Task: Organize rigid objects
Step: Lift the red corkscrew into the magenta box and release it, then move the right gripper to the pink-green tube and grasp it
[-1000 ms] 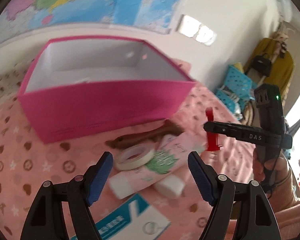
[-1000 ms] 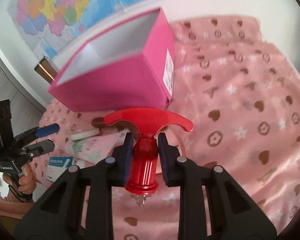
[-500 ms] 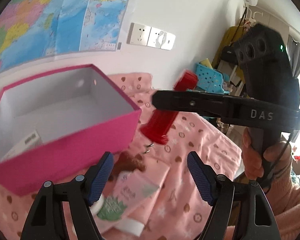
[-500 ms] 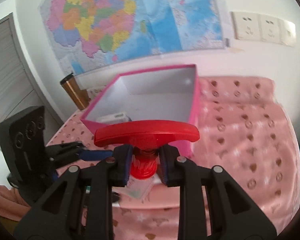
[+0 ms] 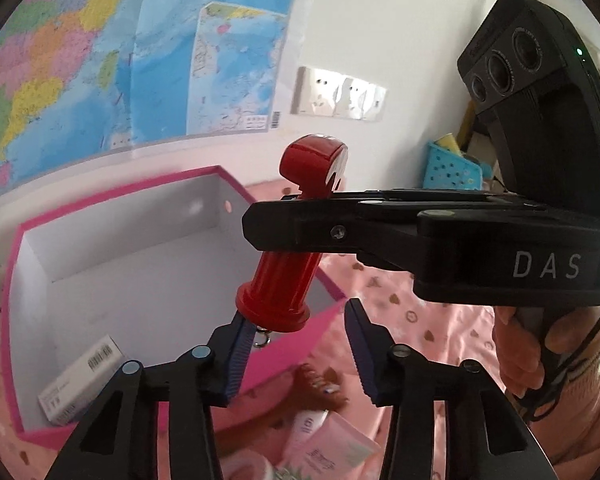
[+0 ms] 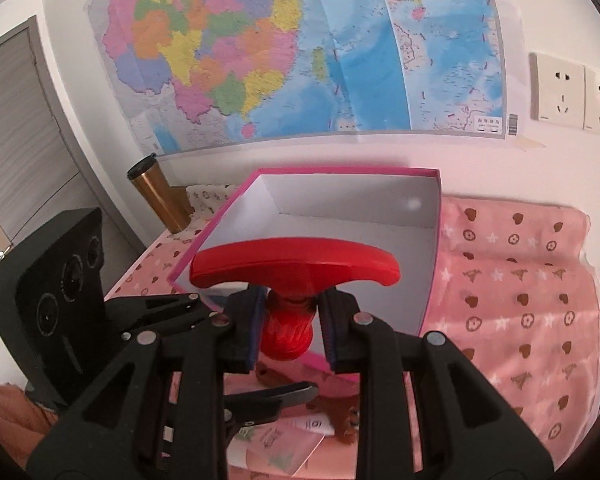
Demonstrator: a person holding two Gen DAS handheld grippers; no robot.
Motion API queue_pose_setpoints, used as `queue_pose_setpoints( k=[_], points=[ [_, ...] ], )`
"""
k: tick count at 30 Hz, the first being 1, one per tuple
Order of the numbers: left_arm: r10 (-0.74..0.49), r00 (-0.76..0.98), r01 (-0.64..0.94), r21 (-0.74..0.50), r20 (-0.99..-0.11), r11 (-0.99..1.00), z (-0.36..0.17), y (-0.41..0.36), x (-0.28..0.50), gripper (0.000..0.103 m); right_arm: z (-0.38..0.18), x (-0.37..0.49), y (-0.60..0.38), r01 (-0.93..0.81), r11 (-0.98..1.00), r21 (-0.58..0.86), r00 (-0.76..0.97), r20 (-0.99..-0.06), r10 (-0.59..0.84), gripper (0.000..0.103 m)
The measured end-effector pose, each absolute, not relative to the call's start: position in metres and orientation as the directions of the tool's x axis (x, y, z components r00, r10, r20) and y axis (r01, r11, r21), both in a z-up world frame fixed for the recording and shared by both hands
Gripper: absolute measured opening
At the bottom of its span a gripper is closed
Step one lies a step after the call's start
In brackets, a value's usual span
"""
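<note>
My right gripper (image 6: 289,328) is shut on a red T-handled corkscrew (image 6: 296,270) and holds it over the near rim of the open pink box (image 6: 430,264). In the left wrist view the corkscrew (image 5: 288,276) hangs tilted above the box's corner (image 5: 332,288), with the right gripper's fingers (image 5: 300,230) clamped on its neck. My left gripper (image 5: 296,352) is open and empty just below the corkscrew. A small white carton (image 5: 80,378) lies inside the box. A pink and green tube (image 5: 328,440) and a brown object (image 5: 320,380) lie on the pink cloth in front.
The box sits on a table with a pink patterned cloth (image 6: 520,300) against a wall with a map. A gold tumbler (image 6: 160,196) stands left of the box. A blue basket (image 5: 452,168) is beyond the table's right end.
My right gripper has lifted the corkscrew from above the cloth up to the box's near rim. My left gripper has risen and turned toward the box, still open.
</note>
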State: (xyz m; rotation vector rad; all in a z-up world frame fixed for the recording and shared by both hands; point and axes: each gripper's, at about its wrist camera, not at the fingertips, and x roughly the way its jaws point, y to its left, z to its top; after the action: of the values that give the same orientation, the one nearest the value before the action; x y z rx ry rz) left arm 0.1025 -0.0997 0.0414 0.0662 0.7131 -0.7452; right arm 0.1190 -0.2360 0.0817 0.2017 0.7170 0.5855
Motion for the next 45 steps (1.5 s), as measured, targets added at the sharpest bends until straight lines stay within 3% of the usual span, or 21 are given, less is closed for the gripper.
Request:
queue_pose_setpoints(
  k=[9,15,22,27,35,45],
  points=[
    [-0.579,0.466,0.6,-0.241,-0.669,0.762,0.028,-0.097,0.144,0.044,0.064,0.169,-0.24,-0.365,0.828,0.426,0.555,-0.615,0.561,0.027],
    [-0.555,0.431,0.569,-0.264,-0.711,0.779,0.008,-0.1,0.161,0.044,0.043,0.195,-0.228,-0.317,0.87,0.377,0.487,-0.723,0.49,0.029],
    [-0.541,0.438,0.535,-0.276,-0.718,0.799,0.002,-0.091,0.166,0.044,0.015,0.211,-0.229,-0.224,0.924,0.311,0.419,-0.825,0.379,0.047],
    [-0.516,0.495,0.513,-0.244,-0.699,0.823,0.009,-0.076,0.152,0.049,0.02,0.194,-0.242,-0.237,0.915,0.328,0.46,-0.792,0.402,0.048],
    [-0.553,0.553,0.528,-0.252,-0.623,0.811,0.023,-0.029,0.102,0.061,0.038,0.121,-0.262,-0.372,0.848,0.377,0.552,-0.645,0.529,0.048],
    [-0.517,0.515,0.482,-0.267,-0.684,0.834,-0.017,-0.012,0.066,0.064,-0.012,0.075,-0.256,-0.359,0.82,0.445,0.452,-0.686,0.57,0.048]
  ],
)
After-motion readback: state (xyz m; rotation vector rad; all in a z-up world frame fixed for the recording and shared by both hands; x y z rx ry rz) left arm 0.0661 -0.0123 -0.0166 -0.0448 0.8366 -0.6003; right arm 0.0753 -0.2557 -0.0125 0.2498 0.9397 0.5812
